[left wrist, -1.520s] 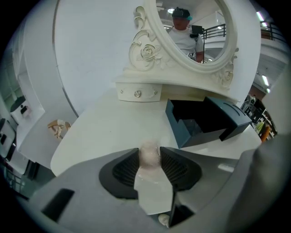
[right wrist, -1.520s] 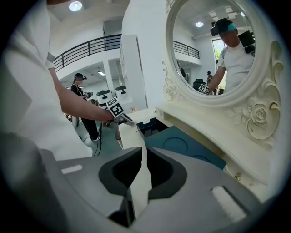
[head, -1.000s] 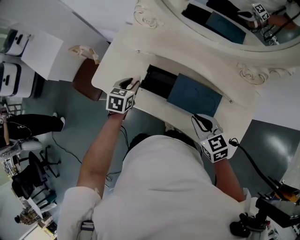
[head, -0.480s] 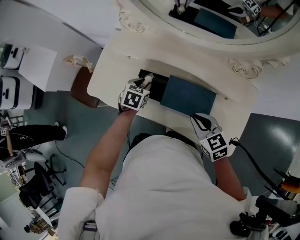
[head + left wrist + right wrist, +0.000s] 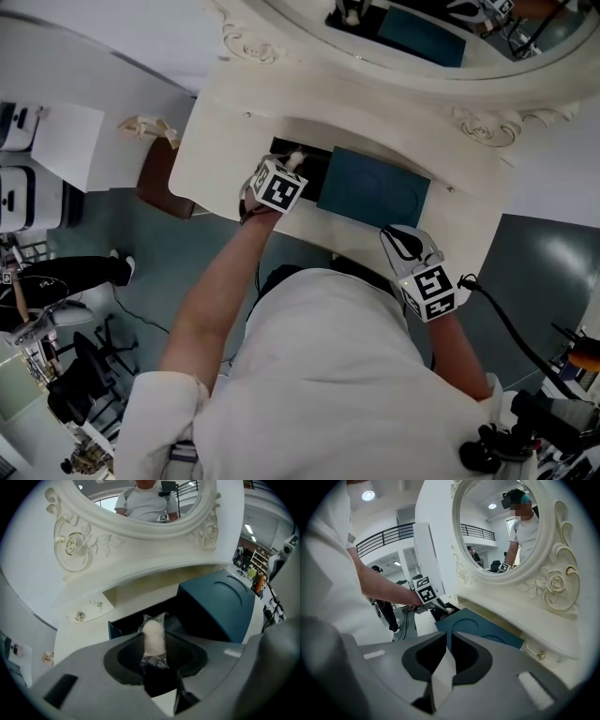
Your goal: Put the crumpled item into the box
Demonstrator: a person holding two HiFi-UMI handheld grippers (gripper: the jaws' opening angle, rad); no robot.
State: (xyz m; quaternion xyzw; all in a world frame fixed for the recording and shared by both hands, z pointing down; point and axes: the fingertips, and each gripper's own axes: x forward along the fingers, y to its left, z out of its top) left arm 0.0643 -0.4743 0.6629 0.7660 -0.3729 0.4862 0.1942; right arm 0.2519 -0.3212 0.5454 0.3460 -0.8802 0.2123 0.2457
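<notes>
A dark box (image 5: 314,161) stands open on the cream vanity table (image 5: 220,141), with its teal lid (image 5: 373,187) lying over its right part. My left gripper (image 5: 289,167) hangs over the box's open left end, pointing steeply down. It is shut on the crumpled item (image 5: 153,637), a pale lump in clear wrapping that sticks out above the dark box interior (image 5: 187,616). My right gripper (image 5: 403,242) rests at the table's front edge, right of the lid, jaws shut and empty. From the right gripper view, the left gripper (image 5: 440,606) sits at the lid's (image 5: 473,623) far end.
An ornate oval mirror (image 5: 487,84) rises behind the table. A small metal knob (image 5: 79,617) sits on the table's front. A brown stool (image 5: 155,178) stands left of the table, with white cabinets (image 5: 56,141) beyond. A black cable (image 5: 511,328) trails at right.
My left gripper has carried the crumpled item from the table's front-left edge inward to above the box's open end and sunk lower. The right gripper has stayed put.
</notes>
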